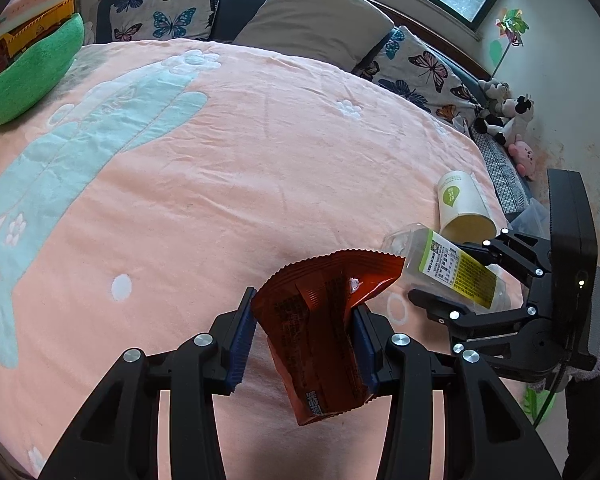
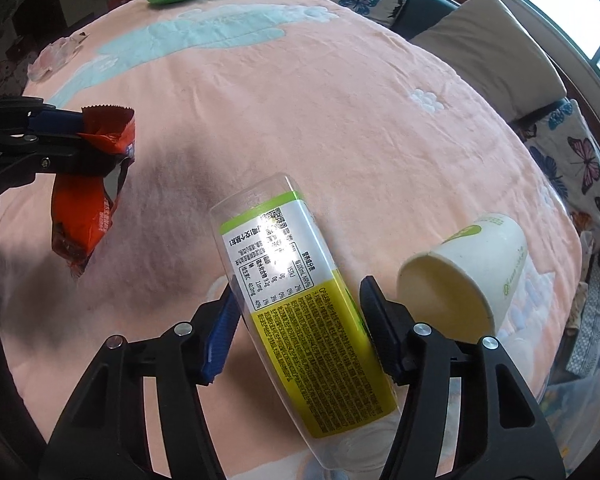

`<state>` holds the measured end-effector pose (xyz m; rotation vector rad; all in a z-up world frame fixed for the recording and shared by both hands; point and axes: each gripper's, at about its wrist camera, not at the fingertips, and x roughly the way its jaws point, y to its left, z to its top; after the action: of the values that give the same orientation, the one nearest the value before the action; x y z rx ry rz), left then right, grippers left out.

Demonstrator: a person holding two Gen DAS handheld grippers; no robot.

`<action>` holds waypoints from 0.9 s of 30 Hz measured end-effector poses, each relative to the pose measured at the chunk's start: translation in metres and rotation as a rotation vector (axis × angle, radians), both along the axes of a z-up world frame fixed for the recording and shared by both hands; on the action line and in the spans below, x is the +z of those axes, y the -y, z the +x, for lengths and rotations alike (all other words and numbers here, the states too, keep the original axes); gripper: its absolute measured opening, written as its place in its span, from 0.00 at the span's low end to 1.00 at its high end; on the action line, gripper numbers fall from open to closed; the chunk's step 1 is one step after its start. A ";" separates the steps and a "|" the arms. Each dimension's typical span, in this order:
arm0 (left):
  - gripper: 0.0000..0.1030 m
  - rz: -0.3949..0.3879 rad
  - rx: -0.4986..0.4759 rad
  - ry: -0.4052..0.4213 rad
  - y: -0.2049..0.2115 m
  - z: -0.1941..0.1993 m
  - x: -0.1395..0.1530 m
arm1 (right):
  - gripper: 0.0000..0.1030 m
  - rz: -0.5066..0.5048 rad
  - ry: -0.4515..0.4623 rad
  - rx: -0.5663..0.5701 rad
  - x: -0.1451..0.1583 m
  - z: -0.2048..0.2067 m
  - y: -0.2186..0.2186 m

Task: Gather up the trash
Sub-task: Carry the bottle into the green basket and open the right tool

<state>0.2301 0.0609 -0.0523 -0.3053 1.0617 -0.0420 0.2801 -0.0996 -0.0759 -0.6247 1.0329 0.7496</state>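
Observation:
My left gripper is shut on a red snack wrapper and holds it above the pink blanket; it also shows in the right wrist view at the left. My right gripper is shut on a clear plastic bottle with a green and yellow label, lifted off the bed; the bottle also shows in the left wrist view at the right. A white paper cup lies on its side on the blanket just right of the bottle, its mouth toward me; it shows in the left wrist view too.
The pink blanket covers the bed. A green cushion with toys sits at the far left. Butterfly pillows and a grey pillow line the headboard. Plush toys sit at the right edge. A crumpled clear wrapper lies at the far left.

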 end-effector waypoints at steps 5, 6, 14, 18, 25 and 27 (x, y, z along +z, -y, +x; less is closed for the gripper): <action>0.42 -0.001 0.005 -0.002 -0.003 -0.003 -0.001 | 0.56 -0.020 0.036 -0.022 -0.005 -0.002 -0.007; 0.42 -0.001 0.007 -0.001 -0.004 -0.004 0.000 | 0.55 -0.017 0.044 -0.026 -0.003 -0.004 -0.007; 0.42 -0.003 -0.020 0.036 0.004 -0.011 0.014 | 0.52 0.073 0.131 -0.115 0.030 -0.036 0.016; 0.42 -0.009 -0.060 0.057 0.018 -0.015 0.022 | 0.52 0.134 0.159 -0.191 0.050 -0.055 0.038; 0.42 -0.021 -0.162 0.086 0.062 -0.022 0.036 | 0.50 0.265 0.181 -0.372 0.081 -0.084 0.092; 0.42 -0.023 -0.191 0.090 0.076 -0.023 0.040 | 0.47 0.309 0.181 -0.424 0.089 -0.094 0.110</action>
<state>0.2069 -0.0153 -0.0126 -0.2196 0.9987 -0.2370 0.1863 -0.2100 0.0135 -0.1907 0.8225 0.4547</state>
